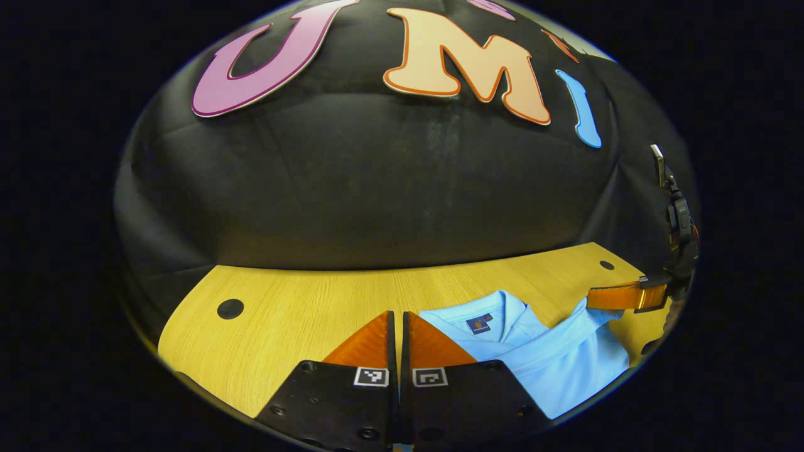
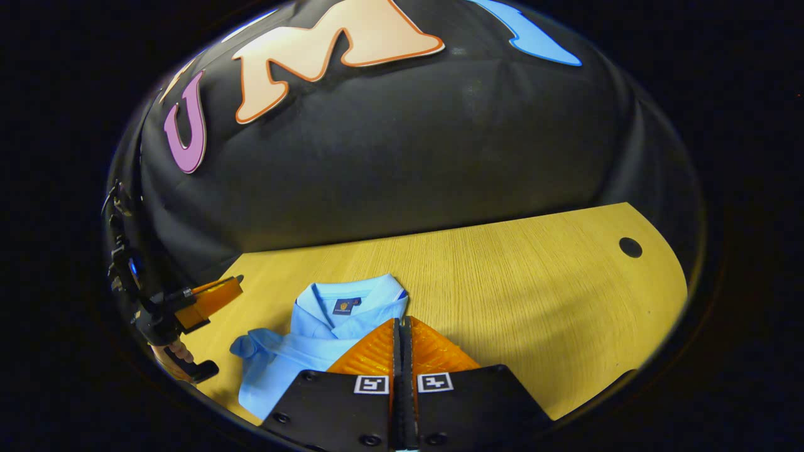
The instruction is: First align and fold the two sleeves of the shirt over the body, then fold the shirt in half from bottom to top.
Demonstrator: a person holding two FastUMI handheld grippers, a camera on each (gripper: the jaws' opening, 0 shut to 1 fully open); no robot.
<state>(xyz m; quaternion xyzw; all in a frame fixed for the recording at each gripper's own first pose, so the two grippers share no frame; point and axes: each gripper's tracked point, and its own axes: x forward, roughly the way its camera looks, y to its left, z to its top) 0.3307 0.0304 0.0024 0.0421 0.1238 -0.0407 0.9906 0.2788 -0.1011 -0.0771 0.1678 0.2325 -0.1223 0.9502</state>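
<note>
**Shirt lies between the two grippers, collar toward the far wall**

While both grippers hang low over the near edge, I read the wooden surface (image 2: 534,282) as the widest thing before me, running out to the black cloth wall. On it lies the light blue shirt (image 1: 559,358), collar away from me, so its long axis runs from my side toward the wall. From the left gripper view it sits to the right of my fingers; from the right gripper view the shirt (image 2: 295,358) sits ahead and to the left. So it lies between the two hands, and I judge neither much nearer. One sleeve (image 2: 251,344) bunches out on the left side, close beside the left gripper.

The collar (image 1: 487,314), with its small dark label, lies flat.

My left gripper (image 1: 399,342) has its fingers pressed together; whether cloth is caught at the hidden tips I cannot tell. My right gripper (image 2: 402,348) is likewise closed, its fingers over the shirt's body, and again I cannot tell whether it pinches fabric.

I judge the sleeve fold is the step in hand.
</note>
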